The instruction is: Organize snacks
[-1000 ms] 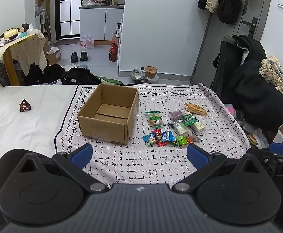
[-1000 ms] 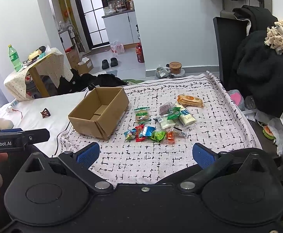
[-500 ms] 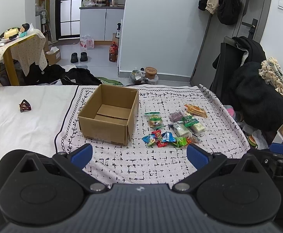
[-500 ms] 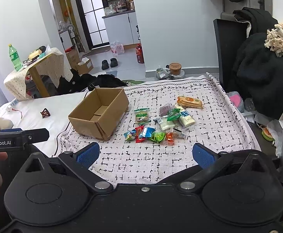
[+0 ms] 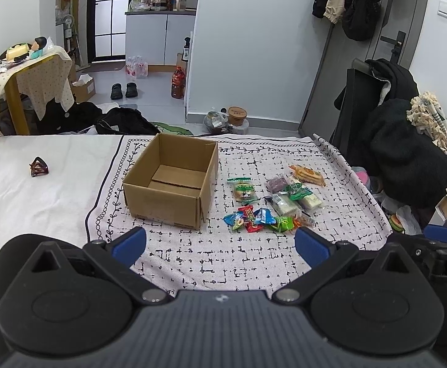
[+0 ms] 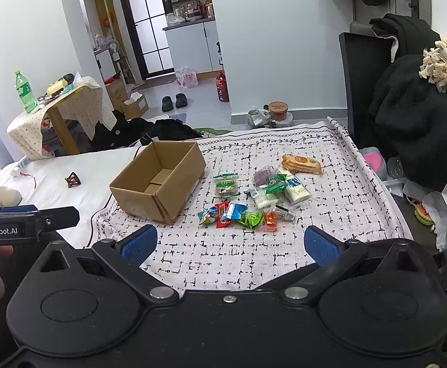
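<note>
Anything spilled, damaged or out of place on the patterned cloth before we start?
Nothing spilled or damaged. The open brown cardboard box sits upright and empty. The wrapped snacks lie in a loose pile beside it, on the side toward the right gripper, none inside yet. Both that and the left gripper are open, holding nothing.

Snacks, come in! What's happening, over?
Both claws, left and right, open, empty. Snacks beside empty cardboard box. Path clear.
</note>
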Tool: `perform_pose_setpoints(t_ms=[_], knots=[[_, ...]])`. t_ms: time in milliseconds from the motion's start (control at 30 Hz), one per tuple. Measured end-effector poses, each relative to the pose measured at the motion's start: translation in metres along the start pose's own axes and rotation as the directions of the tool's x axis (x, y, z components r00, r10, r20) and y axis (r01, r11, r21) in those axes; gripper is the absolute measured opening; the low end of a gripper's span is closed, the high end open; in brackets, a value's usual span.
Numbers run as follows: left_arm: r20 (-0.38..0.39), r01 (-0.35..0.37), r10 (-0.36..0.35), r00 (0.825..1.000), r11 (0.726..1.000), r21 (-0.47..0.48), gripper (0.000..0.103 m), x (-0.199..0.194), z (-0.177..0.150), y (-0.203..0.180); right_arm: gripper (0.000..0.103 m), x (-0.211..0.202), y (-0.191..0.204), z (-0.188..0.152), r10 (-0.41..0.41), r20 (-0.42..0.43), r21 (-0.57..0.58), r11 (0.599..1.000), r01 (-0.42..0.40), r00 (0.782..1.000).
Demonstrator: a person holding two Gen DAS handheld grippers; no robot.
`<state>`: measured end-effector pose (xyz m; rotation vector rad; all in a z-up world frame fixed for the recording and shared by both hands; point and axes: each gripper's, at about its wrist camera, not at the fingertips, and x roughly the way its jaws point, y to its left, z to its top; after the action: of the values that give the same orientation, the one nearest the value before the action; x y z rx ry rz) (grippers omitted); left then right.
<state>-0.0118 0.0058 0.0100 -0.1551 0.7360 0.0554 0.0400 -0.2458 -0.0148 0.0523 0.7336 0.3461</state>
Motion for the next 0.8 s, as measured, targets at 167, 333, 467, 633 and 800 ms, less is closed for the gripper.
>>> perform_pose_setpoints(t_ms=[167, 333, 467, 633, 800], knots=[[0.011, 0.006, -0.006, 1.000, 1.000, 0.002, 0.103, 0.000, 0.001, 0.002, 0.103, 0.003, 0.002, 0.002, 0.016, -0.005, 0.008, 1.000, -0.016, 1.000], [0.001, 0.008, -0.008, 1.000, 1.000, 0.004, 0.103, 0.006, 0.005, 0.004, 0.103, 0.012, 0.007, 0.002, -0.009, -0.016, 0.002, 1.000, 0.009, 1.000], [-0.012, 0.013, -0.012, 1.000, 1.000, 0.009, 0.103, 0.014, 0.007, 0.005, 0.103, 0.021, 0.010, 0.000, -0.003, -0.025, -0.012, 1.000, 0.003, 1.000], [-0.026, 0.015, -0.014, 1.000, 1.000, 0.010, 0.103, 0.028, 0.011, 0.006, 0.103, 0.035, 0.007, 0.000, -0.006, -0.056, -0.003, 1.000, 0.006, 0.998], [-0.044, 0.020, -0.020, 0.999, 1.000, 0.002, 0.103, 0.045, 0.015, 0.003, 0.103, 0.047, -0.006, -0.002, -0.007, -0.065, 0.011, 1.000, 0.008, 0.998]])
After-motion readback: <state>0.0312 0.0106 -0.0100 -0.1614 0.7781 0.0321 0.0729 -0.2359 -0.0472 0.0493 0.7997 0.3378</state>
